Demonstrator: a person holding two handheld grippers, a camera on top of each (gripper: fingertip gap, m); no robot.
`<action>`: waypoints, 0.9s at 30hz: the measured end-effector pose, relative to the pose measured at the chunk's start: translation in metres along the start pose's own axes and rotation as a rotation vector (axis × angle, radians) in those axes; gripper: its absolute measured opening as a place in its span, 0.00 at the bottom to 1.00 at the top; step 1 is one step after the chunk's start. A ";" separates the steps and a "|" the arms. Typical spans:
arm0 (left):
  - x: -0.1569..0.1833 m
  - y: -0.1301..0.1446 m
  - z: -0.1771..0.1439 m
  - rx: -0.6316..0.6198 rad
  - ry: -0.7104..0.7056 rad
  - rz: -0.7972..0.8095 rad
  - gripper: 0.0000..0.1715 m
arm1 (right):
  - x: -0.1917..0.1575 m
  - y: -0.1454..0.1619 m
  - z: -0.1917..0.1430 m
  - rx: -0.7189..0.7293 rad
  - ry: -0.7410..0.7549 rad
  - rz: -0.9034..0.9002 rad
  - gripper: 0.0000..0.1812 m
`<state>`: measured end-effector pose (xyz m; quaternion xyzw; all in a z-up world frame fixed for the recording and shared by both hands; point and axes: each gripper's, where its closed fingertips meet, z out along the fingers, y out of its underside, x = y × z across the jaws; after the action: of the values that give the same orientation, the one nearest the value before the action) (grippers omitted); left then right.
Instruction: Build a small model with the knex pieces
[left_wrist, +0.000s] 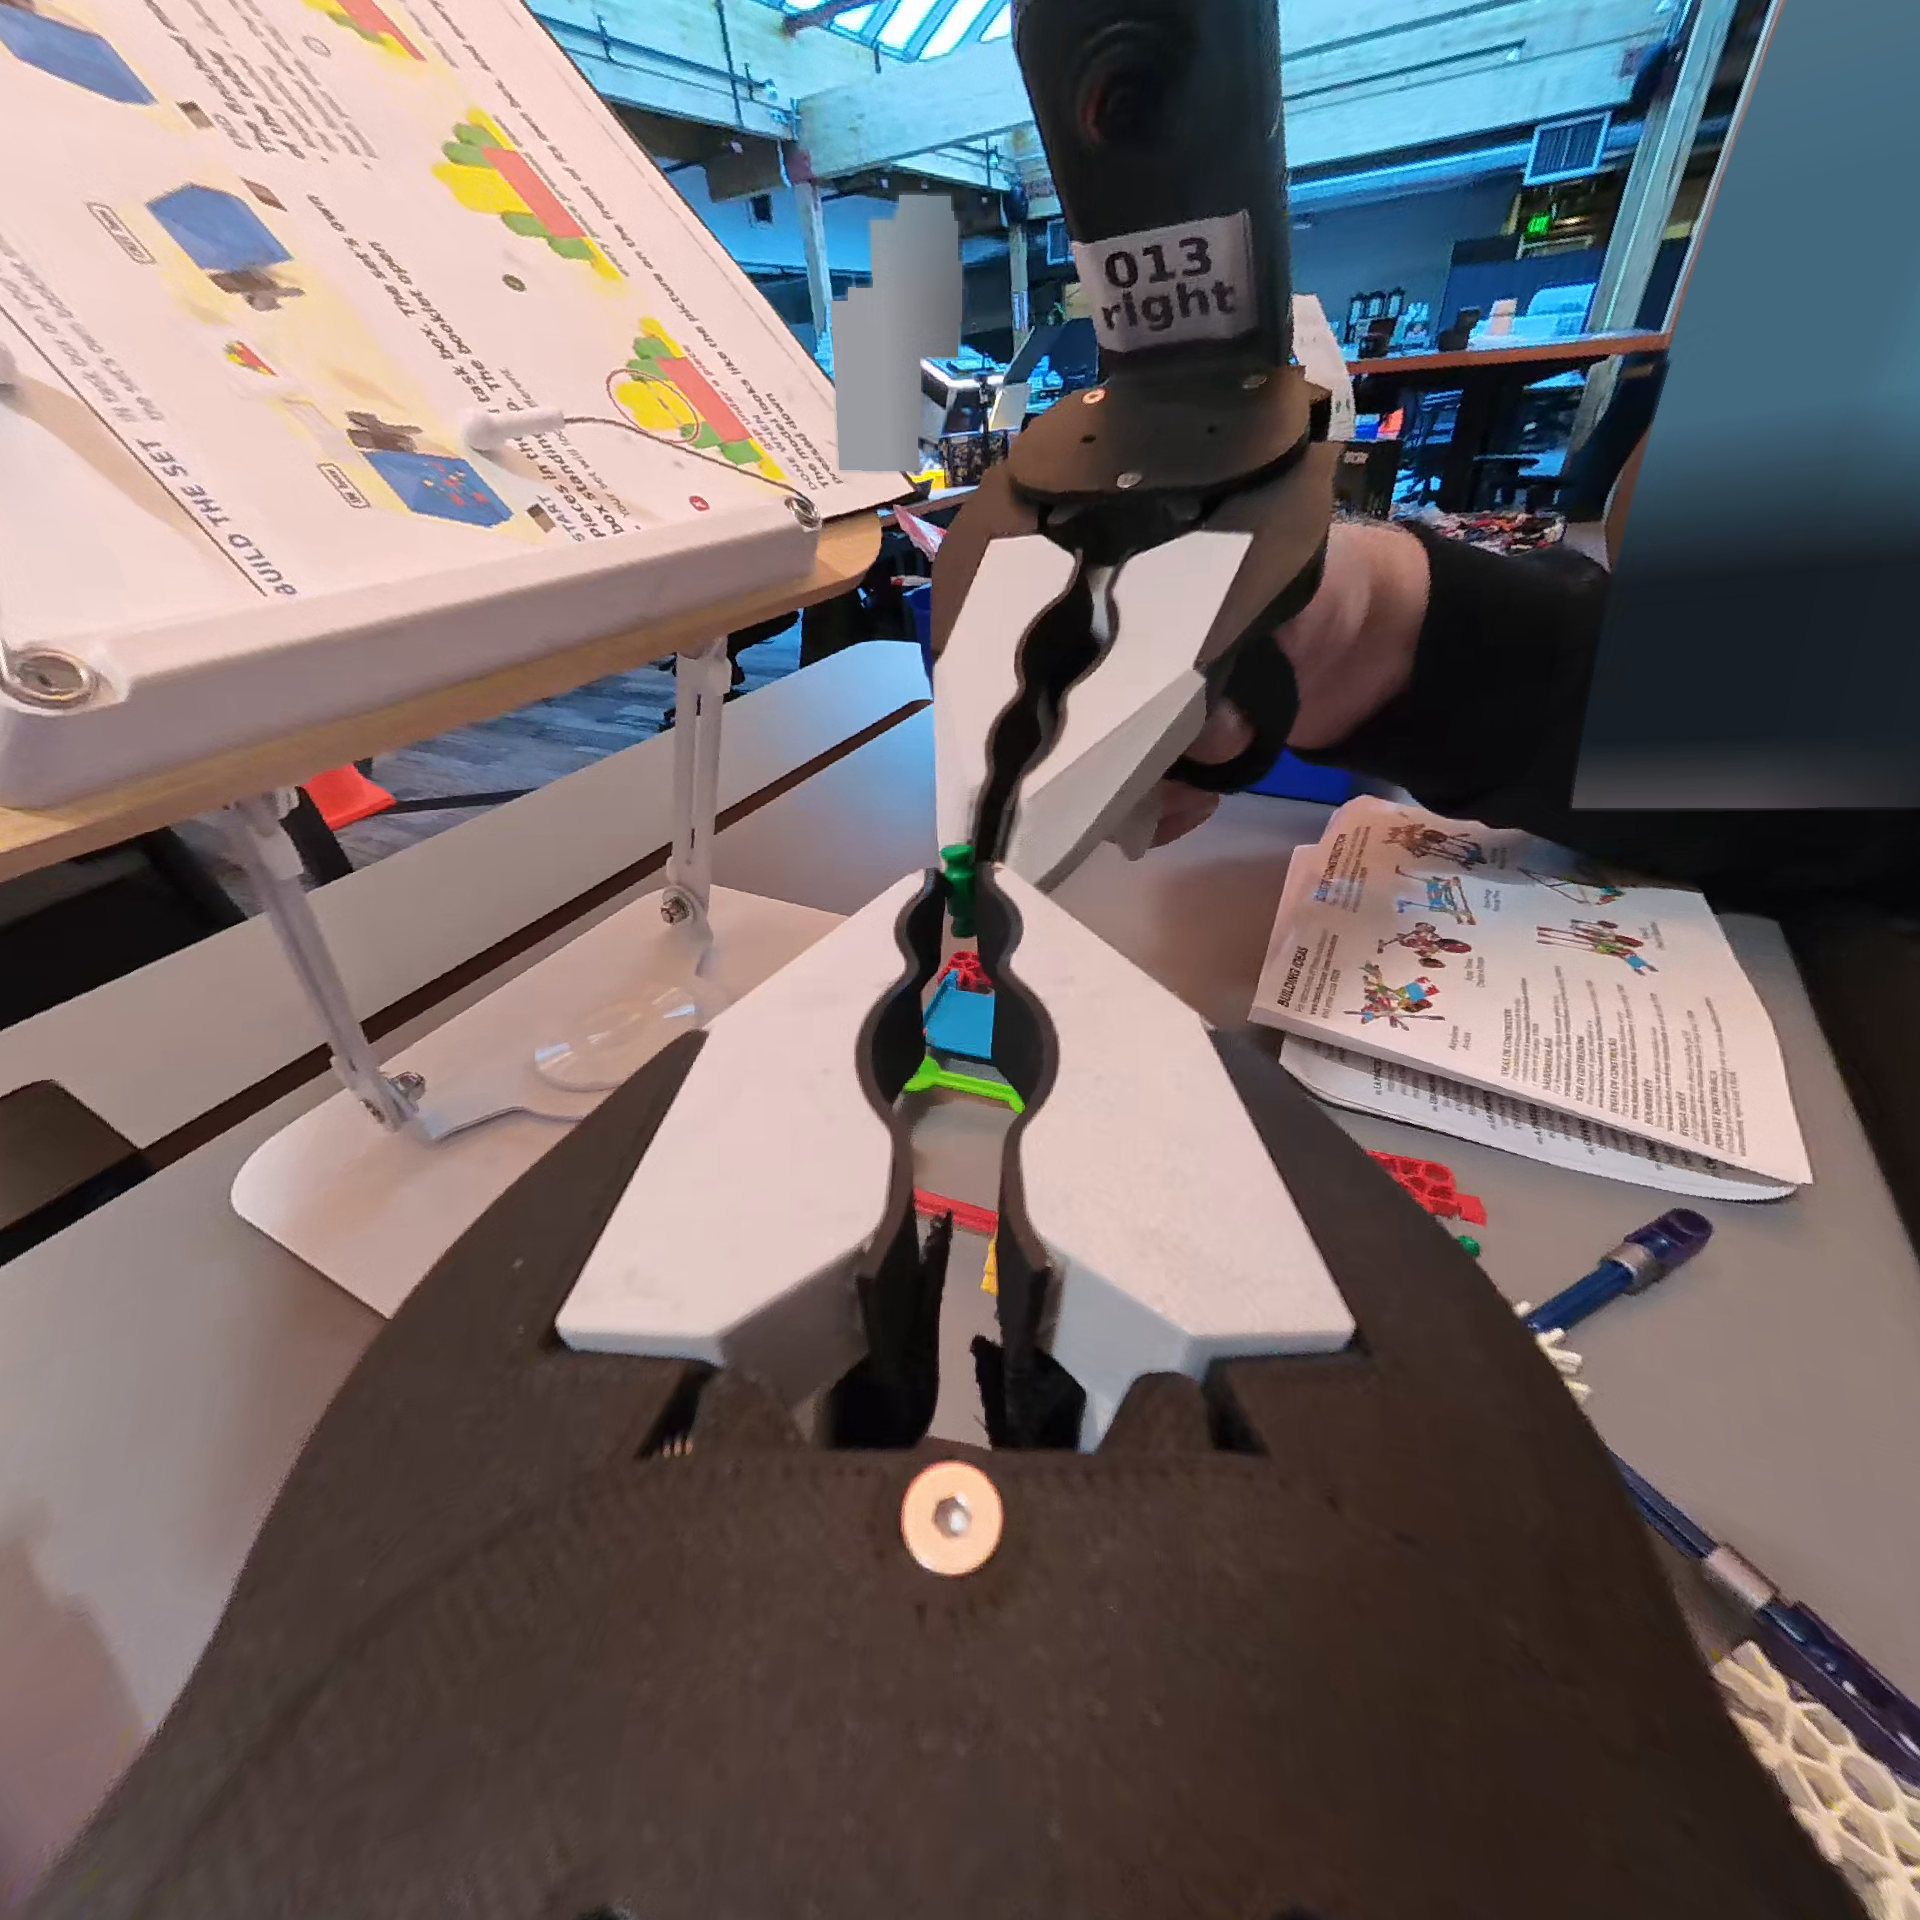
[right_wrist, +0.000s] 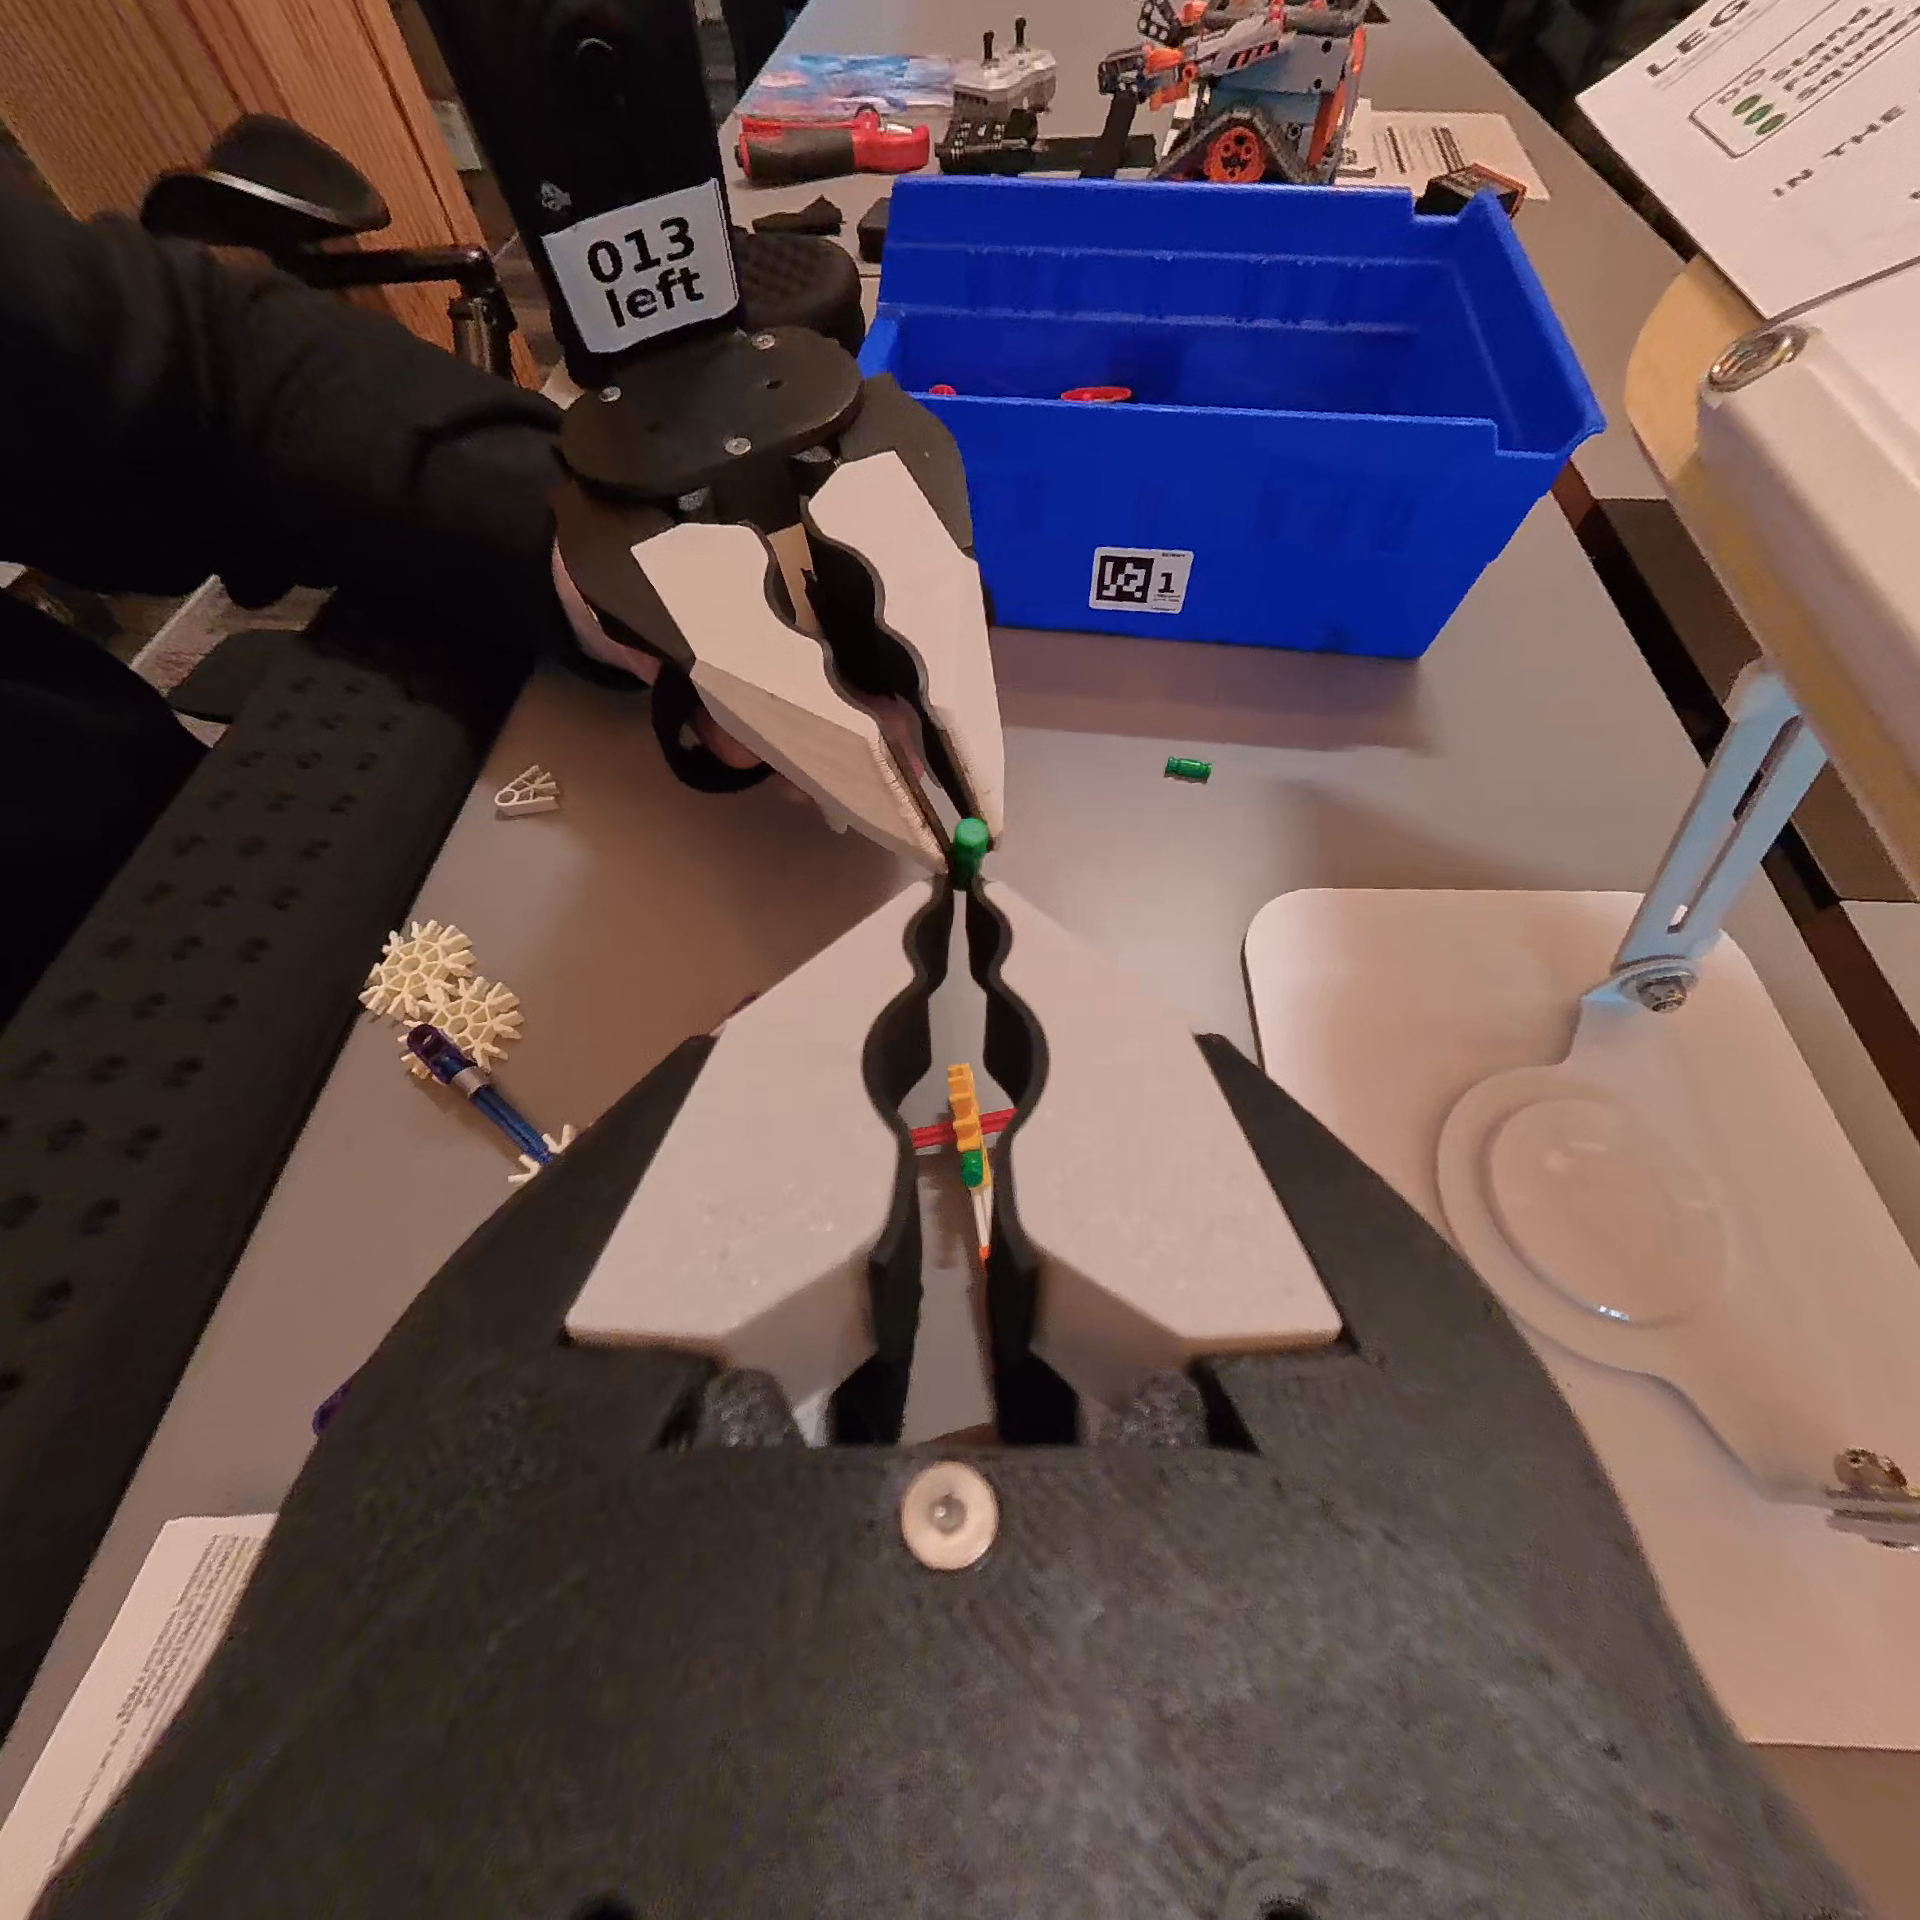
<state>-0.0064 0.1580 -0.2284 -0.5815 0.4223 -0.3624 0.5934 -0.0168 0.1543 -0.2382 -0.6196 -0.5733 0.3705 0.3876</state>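
My left gripper (left_wrist: 961, 883) and my right gripper (right_wrist: 961, 891) meet tip to tip above the grey table. A short green rod (left_wrist: 958, 888) is pinched between them. In the left wrist view its lower part sits between my left fingertips, and my right gripper (left_wrist: 979, 844) comes down onto its top end. In the right wrist view the green rod (right_wrist: 968, 850) runs from my right tips into the tips of my left gripper (right_wrist: 962, 828). Both jaws are shut. A small multicoloured rod-and-connector assembly (left_wrist: 961, 1023) lies on the table below, also seen through the finger gap in the right wrist view (right_wrist: 966, 1127).
A blue bin (right_wrist: 1226, 499) stands behind the grippers, with a loose green rod (right_wrist: 1188, 769) in front of it. White snowflake connectors (right_wrist: 442, 987) and a blue-purple rod (right_wrist: 468, 1081) lie to the left. An open booklet (left_wrist: 1527, 997), red pieces (left_wrist: 1429, 1184) and an instruction board on a white stand (left_wrist: 364, 312) are nearby. Left and right tips are no more than a few centimetres apart.
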 end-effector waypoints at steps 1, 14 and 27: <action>0.000 -0.002 0.000 0.010 -0.002 -0.002 0.02 | 0.000 -0.002 0.000 0.009 0.000 0.000 0.00; 0.004 -0.013 0.000 0.110 0.031 -0.116 0.02 | -0.004 -0.005 0.004 0.043 -0.015 0.006 0.02; -0.008 -0.007 -0.005 0.035 -0.033 -0.030 0.03 | 0.004 0.000 0.001 -0.070 0.114 -0.148 0.01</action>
<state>-0.0132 0.1633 -0.2202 -0.5832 0.3971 -0.3690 0.6050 -0.0175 0.1585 -0.2387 -0.6087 -0.6071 0.2848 0.4240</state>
